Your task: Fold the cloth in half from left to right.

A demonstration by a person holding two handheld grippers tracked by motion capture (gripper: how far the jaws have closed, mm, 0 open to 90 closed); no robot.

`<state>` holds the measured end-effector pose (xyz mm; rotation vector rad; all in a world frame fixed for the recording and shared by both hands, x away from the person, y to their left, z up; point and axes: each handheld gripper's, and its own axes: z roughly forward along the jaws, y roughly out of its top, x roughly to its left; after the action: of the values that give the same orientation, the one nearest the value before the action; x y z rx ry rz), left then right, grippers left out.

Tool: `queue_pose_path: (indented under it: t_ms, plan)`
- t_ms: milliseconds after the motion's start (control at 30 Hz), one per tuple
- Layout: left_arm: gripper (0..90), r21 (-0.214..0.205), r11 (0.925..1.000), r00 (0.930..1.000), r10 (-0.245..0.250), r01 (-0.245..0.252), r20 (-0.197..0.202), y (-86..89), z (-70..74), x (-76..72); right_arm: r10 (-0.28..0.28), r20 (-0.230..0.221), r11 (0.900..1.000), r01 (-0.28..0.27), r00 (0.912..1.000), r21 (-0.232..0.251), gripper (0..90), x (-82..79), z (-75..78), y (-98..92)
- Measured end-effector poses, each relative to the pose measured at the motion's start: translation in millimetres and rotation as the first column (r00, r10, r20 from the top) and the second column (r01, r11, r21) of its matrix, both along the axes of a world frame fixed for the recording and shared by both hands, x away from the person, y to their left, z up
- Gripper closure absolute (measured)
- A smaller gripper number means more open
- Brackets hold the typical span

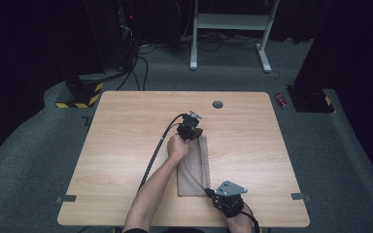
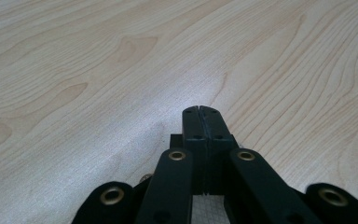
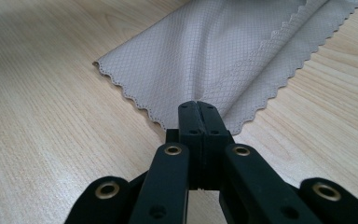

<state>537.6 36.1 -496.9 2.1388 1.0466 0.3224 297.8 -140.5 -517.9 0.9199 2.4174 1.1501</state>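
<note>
Cloth: we see a beige, scallop-edged woven cloth (image 1: 194,167) folded lengthwise at the middle of the pale wooden table (image 1: 121,141).
Left gripper (image 1: 193,127): we pinch the cloth's far end, jaws pressed together.
Right gripper (image 1: 212,192): we pinch its near edge, jaws pressed together.

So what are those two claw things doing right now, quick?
Left gripper: closed, pinching the far edge of the cloth.
Right gripper: closed on the cloth's near scalloped edge.
</note>
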Motion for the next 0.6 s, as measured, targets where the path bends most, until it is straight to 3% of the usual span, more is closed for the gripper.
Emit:
queue_pose_path:
  t_ms: [367,400,467,533,600]
  plan:
    - [89.1,0.013,0.9999,1.0000,-0.009,0.009,-0.003,-5.5,-3.3,0.4,-0.011,-0.018,0.9999,0.011,0.9998,-0.008,89.1,2.2,-2.0,-3.9]
    - [86.4,0.008,0.9998,0.9998,-0.018,0.018,-0.010,-5.5,-3.3,0.1,-0.008,-0.020,0.9999,0.008,0.9998,-0.010,88.1,2.8,-2.2,-4.5]
    - [71.3,0.001,0.9998,0.9995,-0.022,0.022,-0.021,-4.4,-1.6,-0.7,-0.004,-0.029,0.9999,0.003,0.9996,-0.016,80.2,4.1,-2.3,-5.6]
    - [62.4,0.000,0.9999,0.9999,-0.012,0.012,0.002,1.8,3.2,-5.7,-0.016,-0.031,0.9999,0.016,0.9994,-0.003,78.0,5.3,-1.7,-9.6]
    - [57.3,-0.028,0.9995,0.9996,0.015,-0.014,0.022,12.1,7.5,-12.4,-0.029,-0.036,0.9994,0.030,0.9989,0.018,76.7,8.2,-0.5,-14.7]
